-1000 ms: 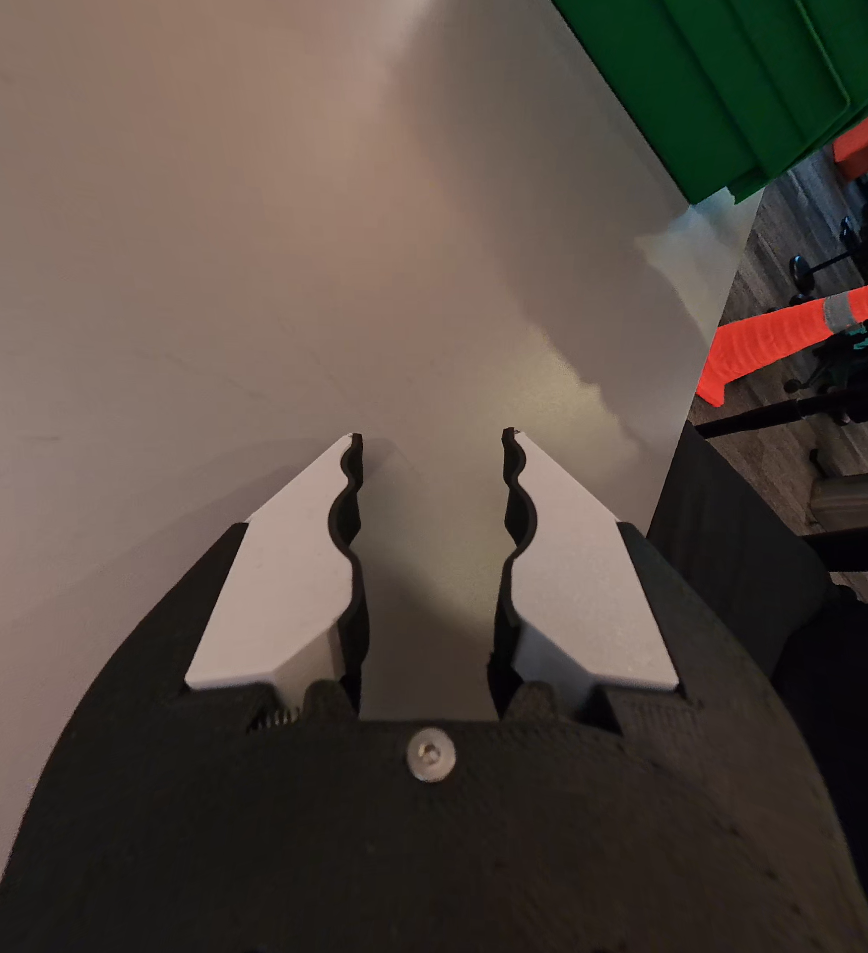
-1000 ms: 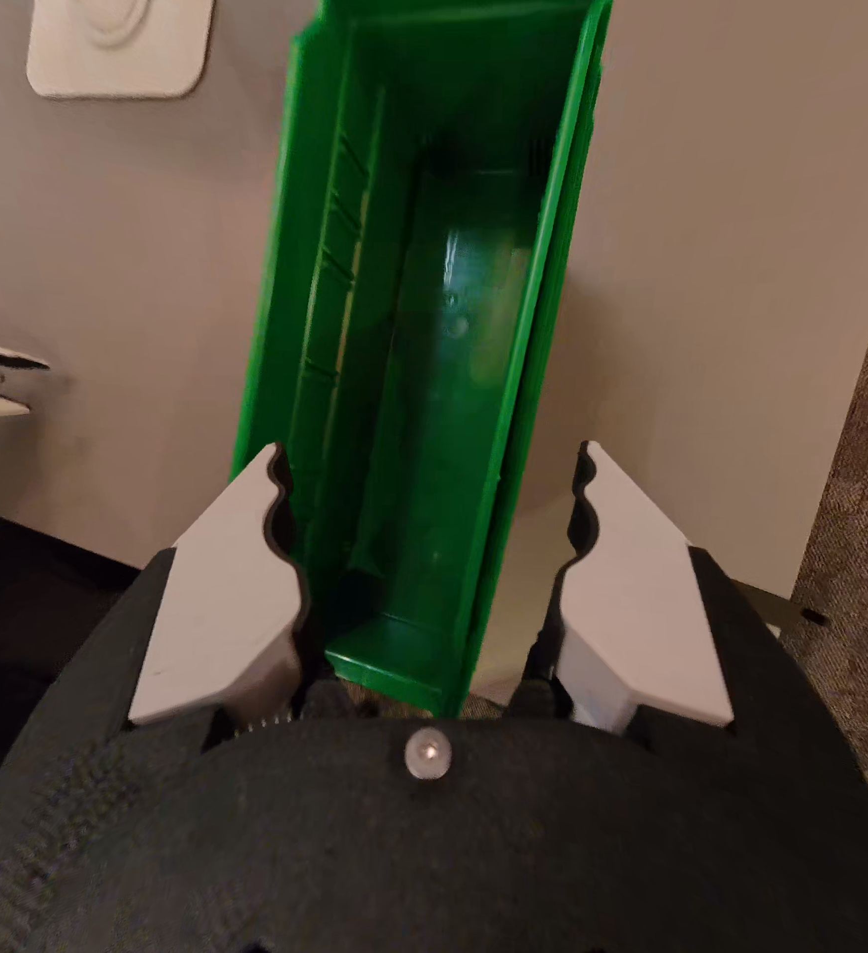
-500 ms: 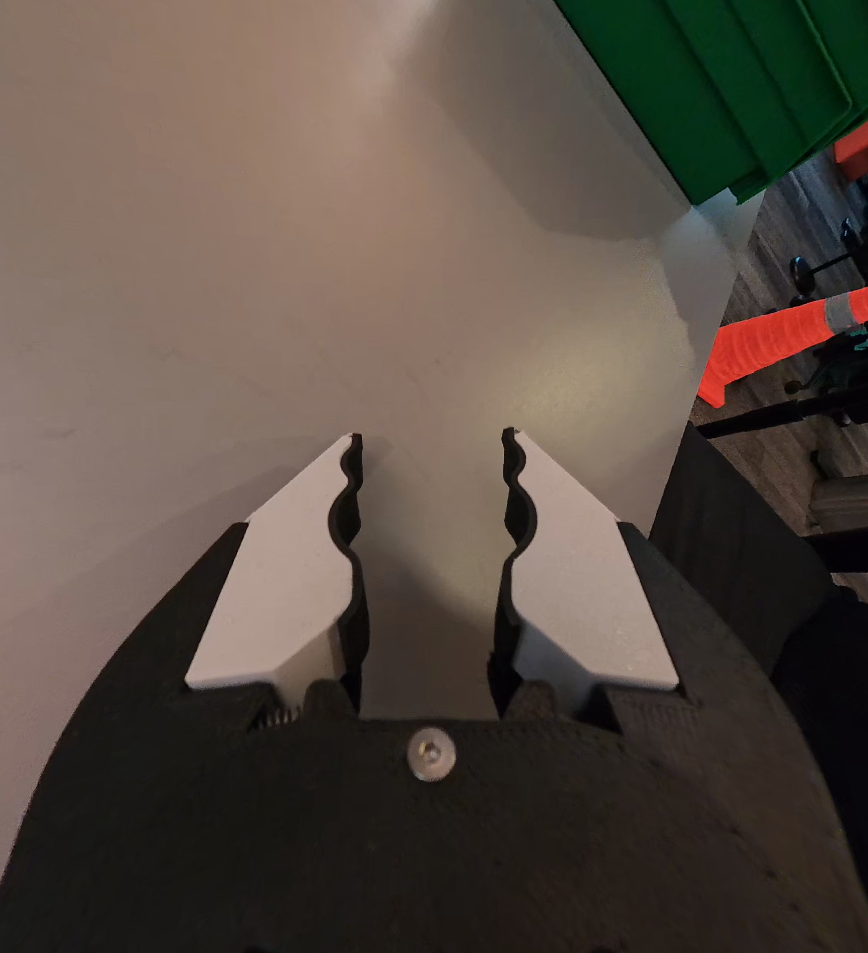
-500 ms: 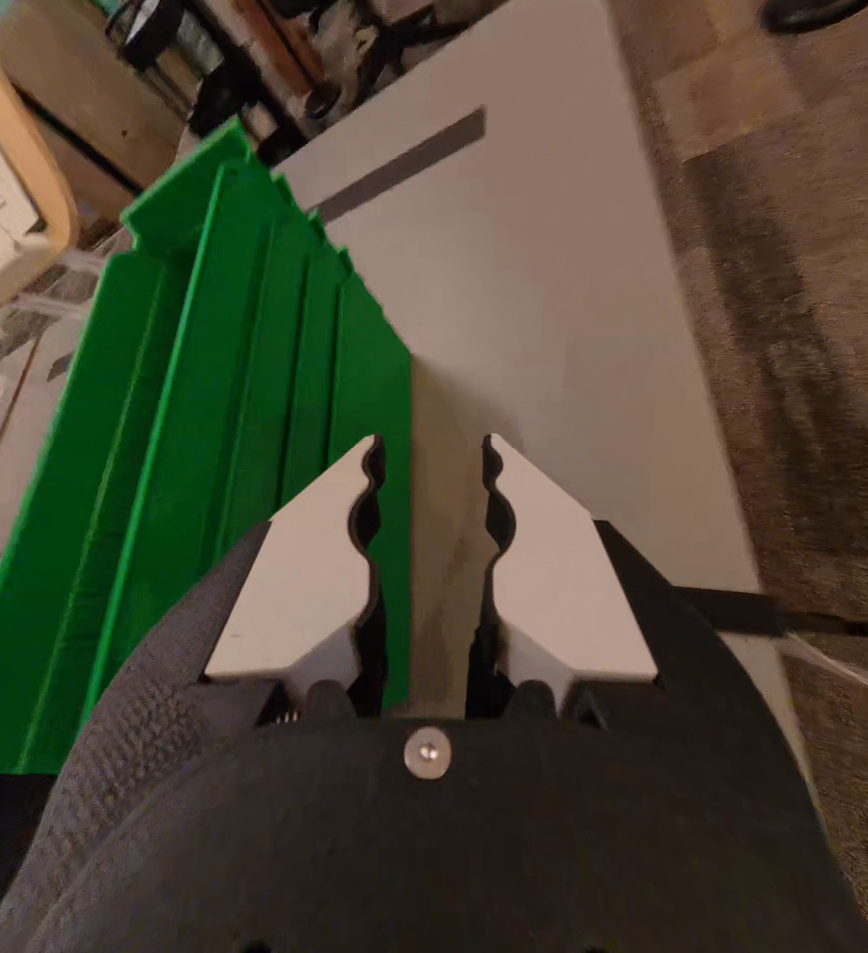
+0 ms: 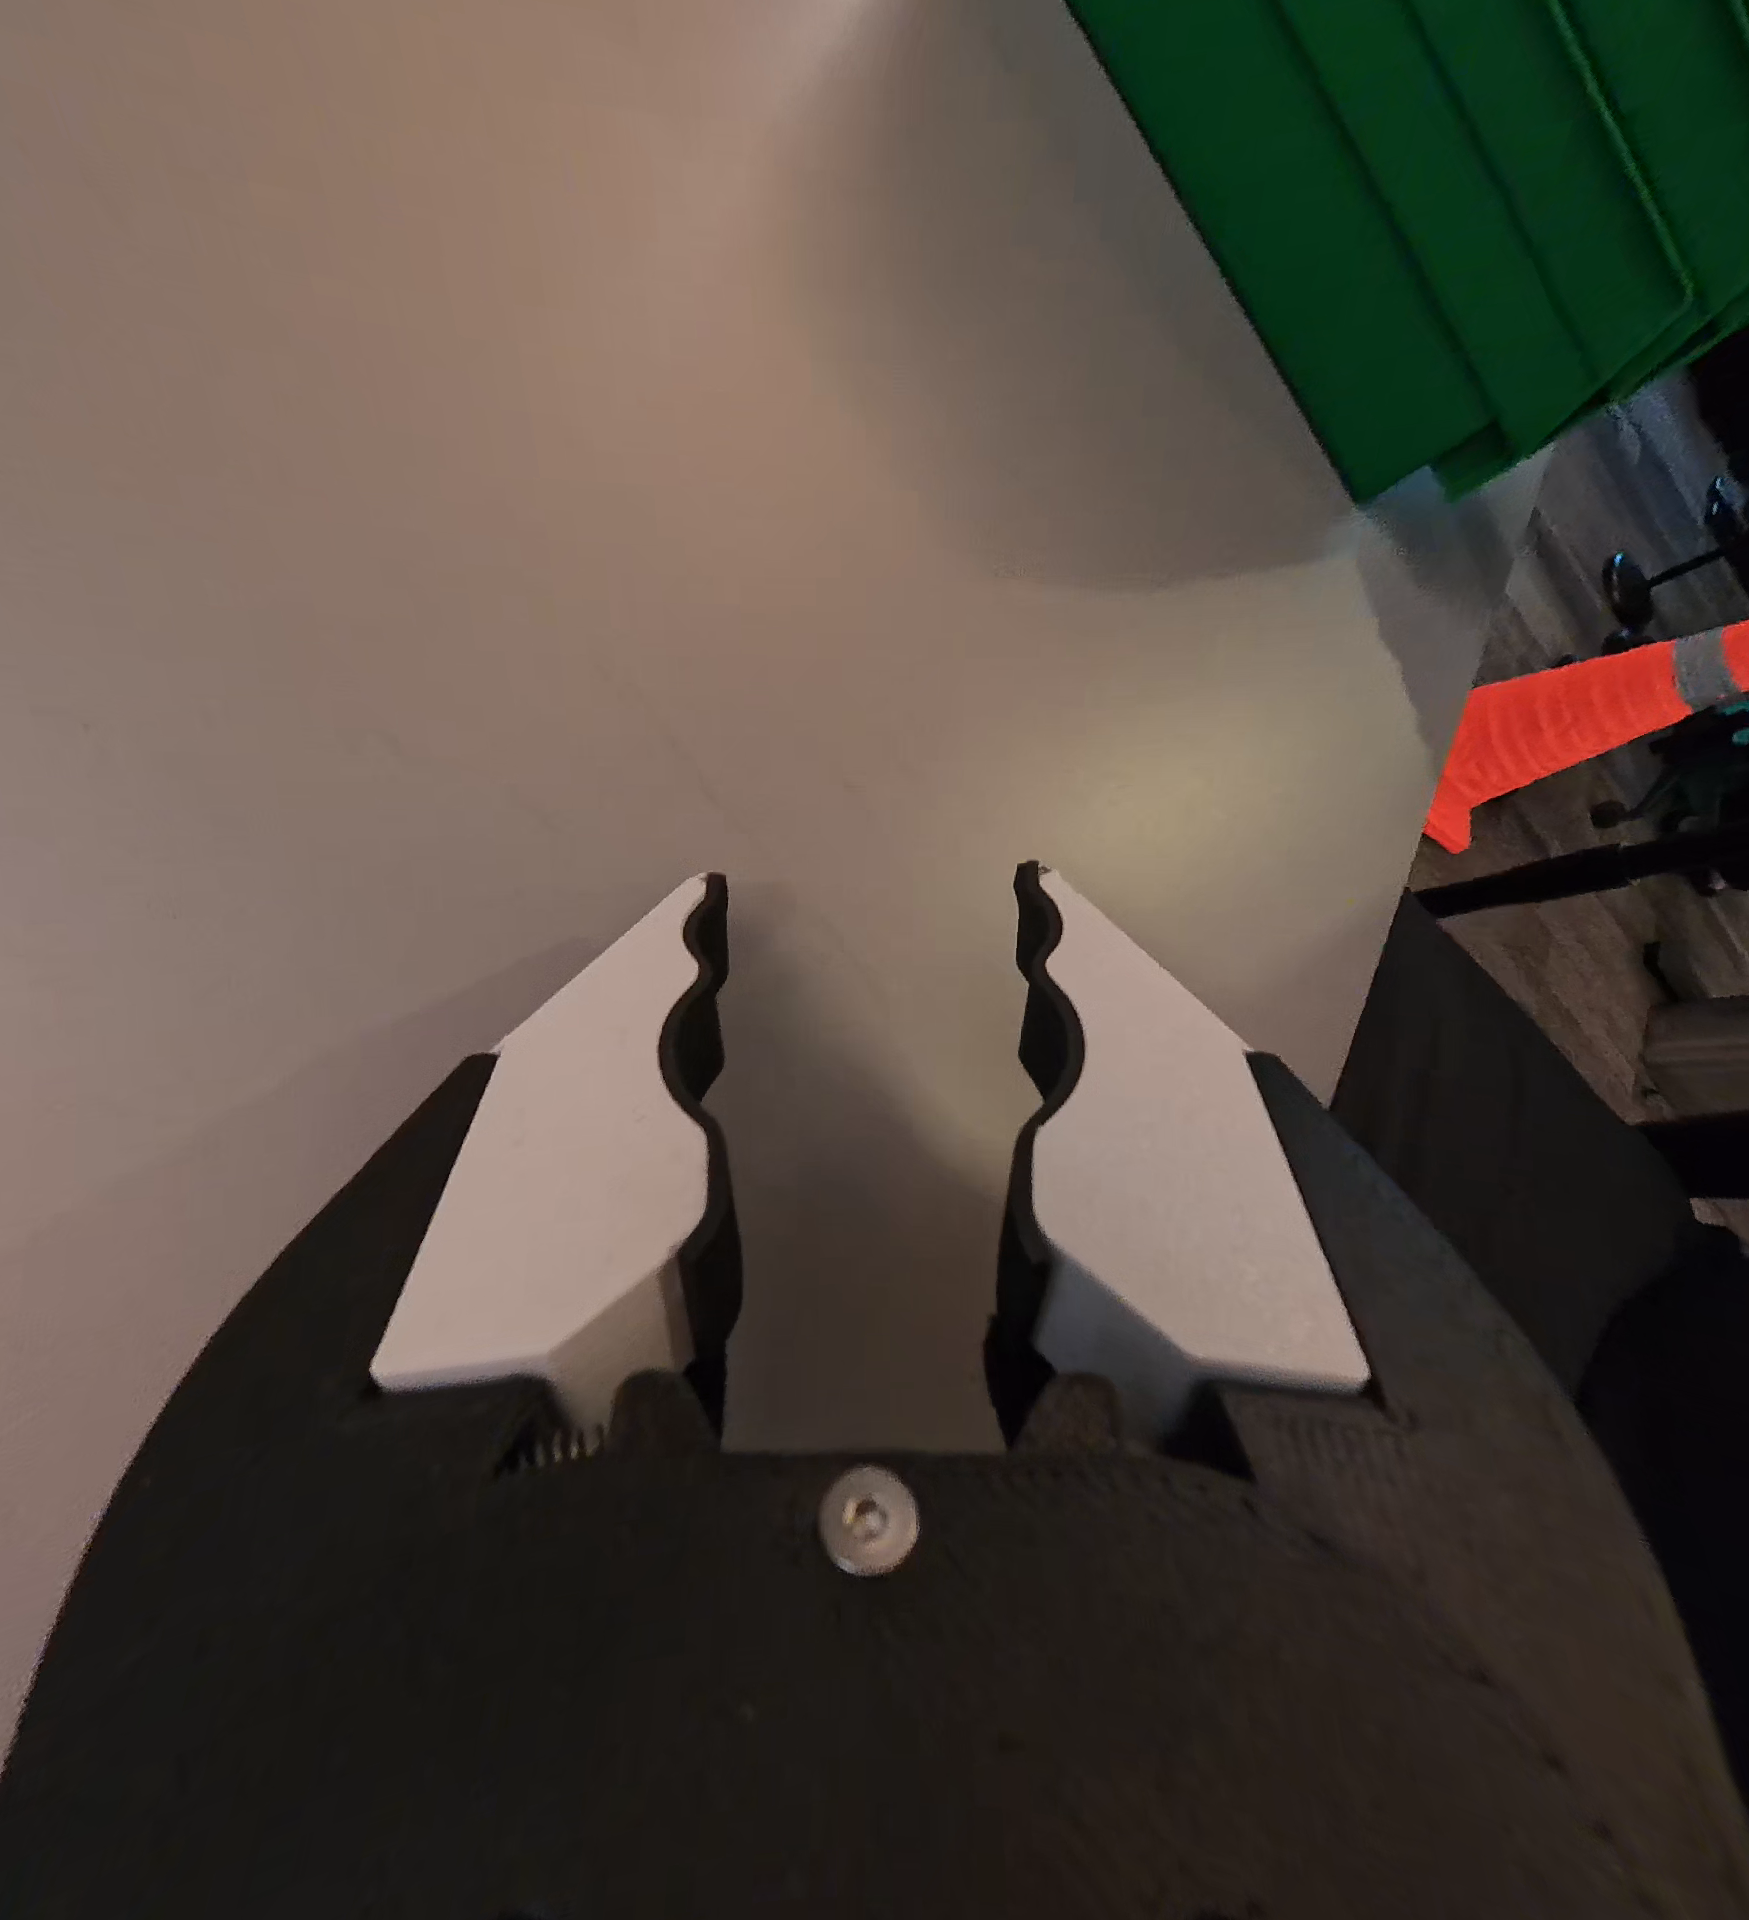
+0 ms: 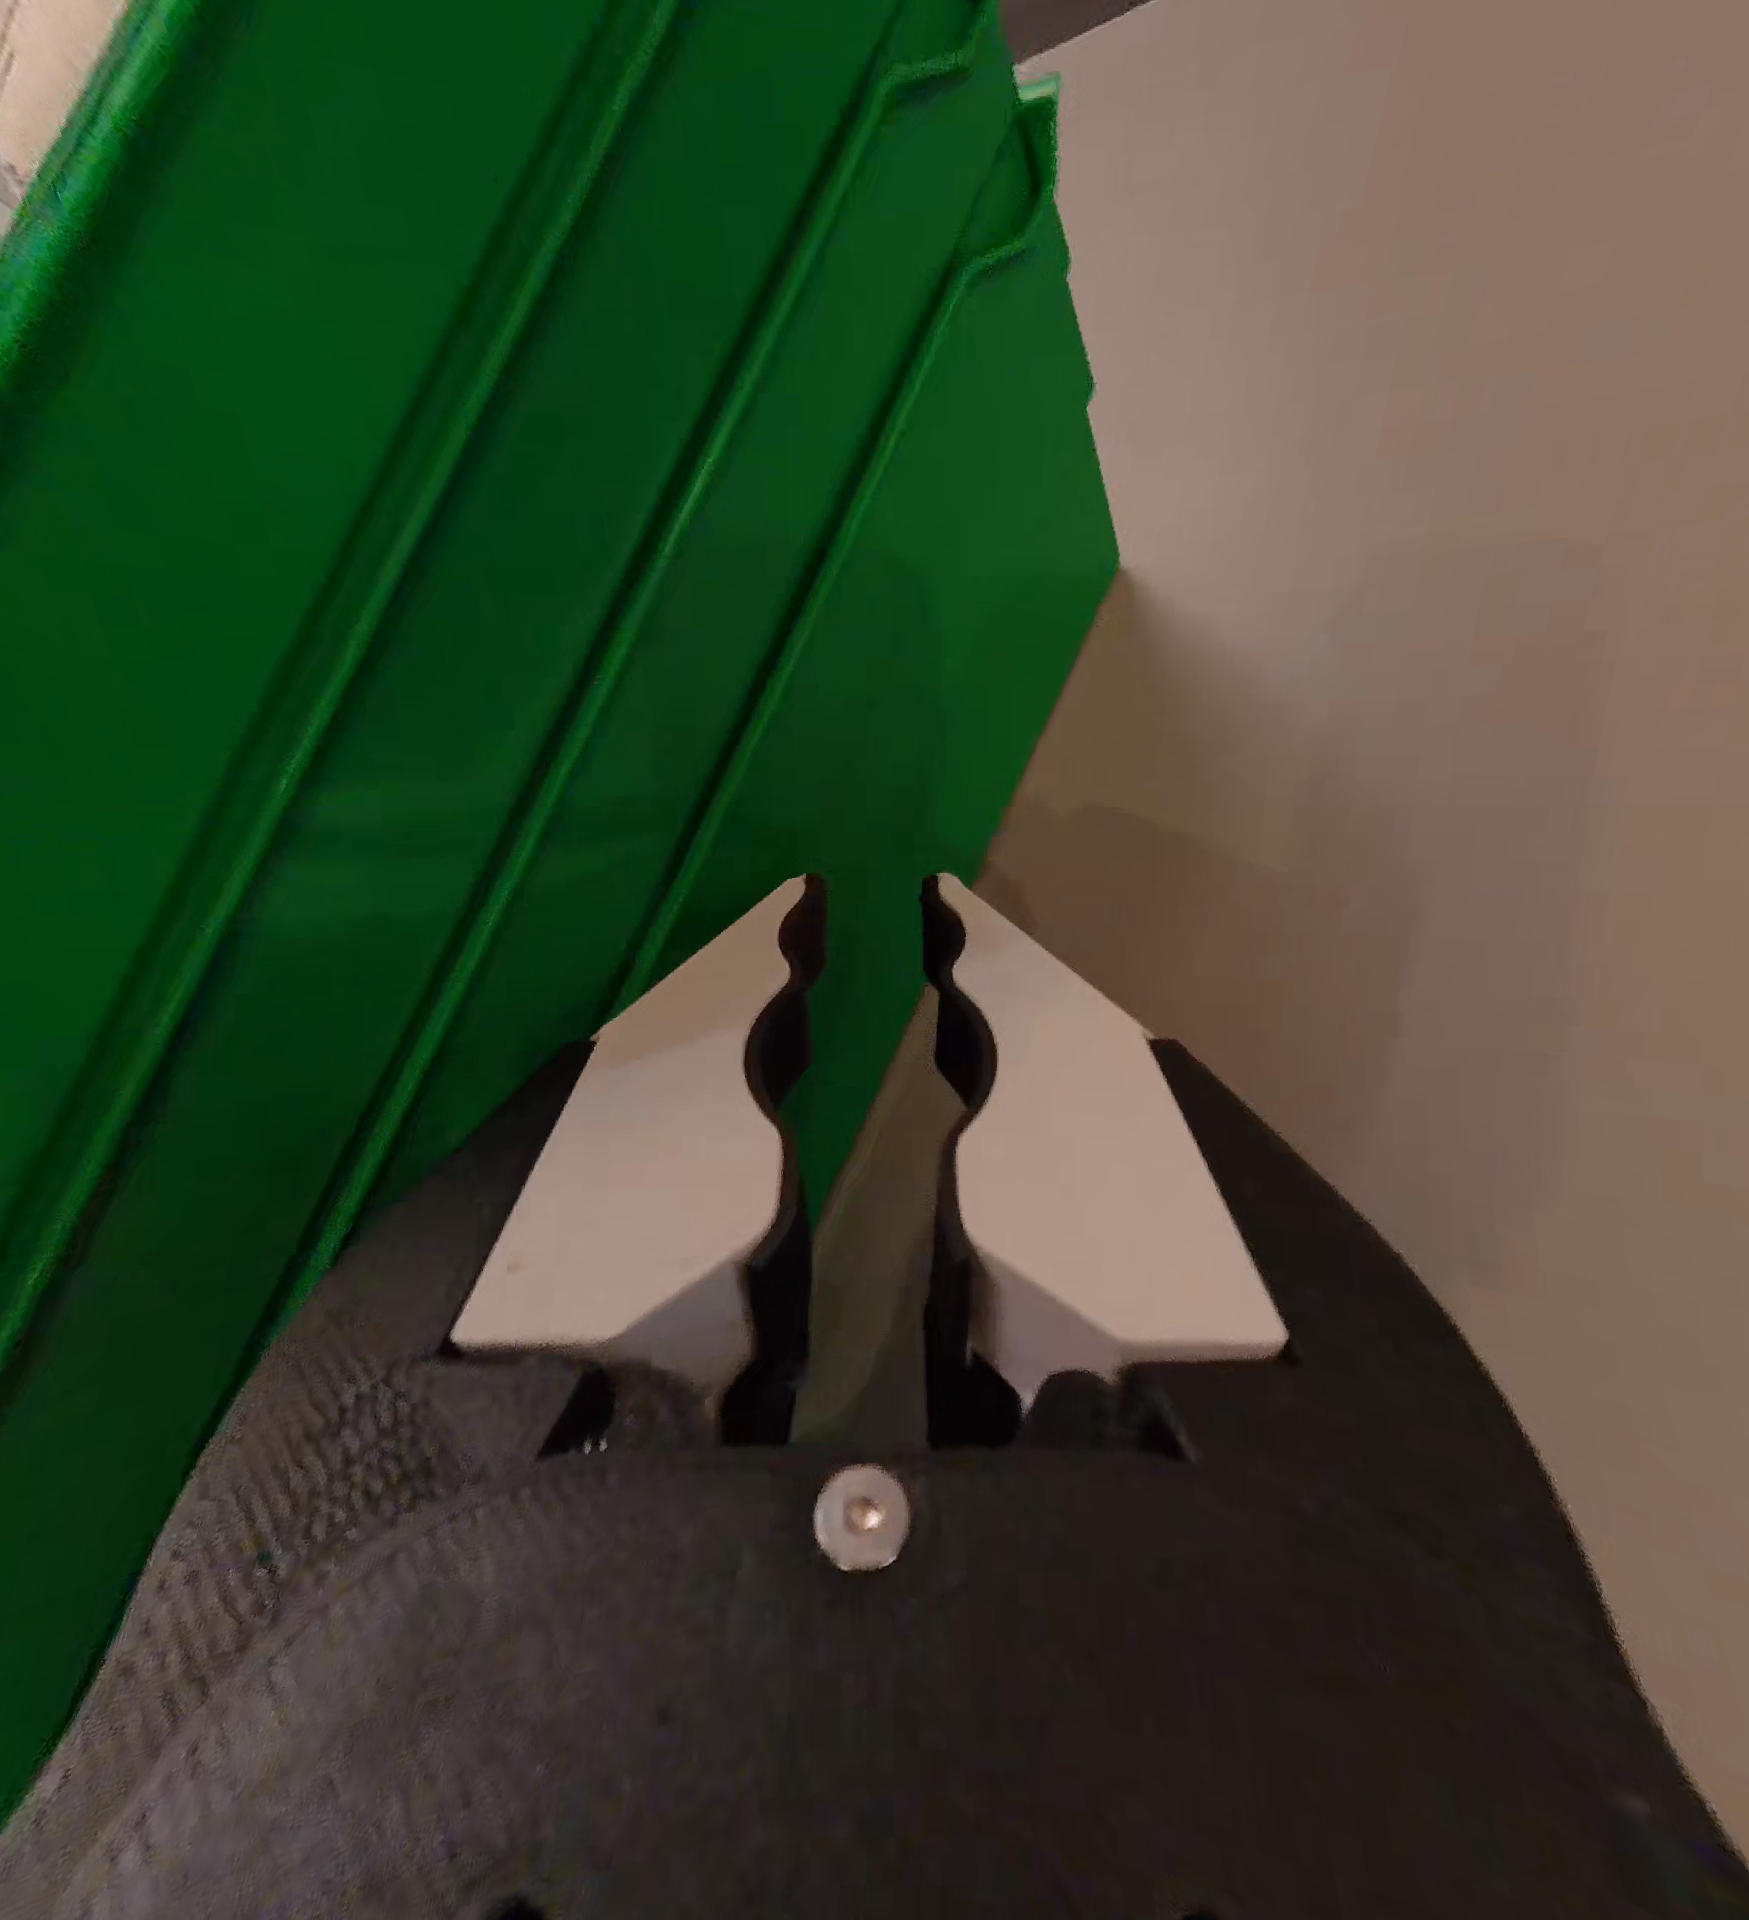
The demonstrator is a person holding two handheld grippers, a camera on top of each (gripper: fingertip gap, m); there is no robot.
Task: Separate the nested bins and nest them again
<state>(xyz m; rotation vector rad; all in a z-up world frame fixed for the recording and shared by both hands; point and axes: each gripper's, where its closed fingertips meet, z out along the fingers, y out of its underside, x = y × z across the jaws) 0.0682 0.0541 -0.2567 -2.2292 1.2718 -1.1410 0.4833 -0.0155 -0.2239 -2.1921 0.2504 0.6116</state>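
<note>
A stack of nested green bins (image 6: 434,623) lies tilted on the pale table (image 6: 1472,727) and fills the left of the right wrist view, its stepped rims running diagonally. My right gripper (image 6: 872,881) is low against the side of the lowest bin, where that bin meets the table. Its jaws are drawn in to a narrow gap with nothing between them. In the left wrist view the same stack (image 5: 1472,208) sits at the top right, far from my left gripper (image 5: 870,878). The left gripper is open and empty over bare table (image 5: 434,520).
The table's right edge runs close to my left gripper. Beyond that edge are a black chair back (image 5: 1472,1195), an orange cone (image 5: 1597,717) and chair bases on the floor.
My right gripper has swung from looking into the open bin to its outer side, moved closer, and narrowed its jaws. The left gripper has stayed put.
</note>
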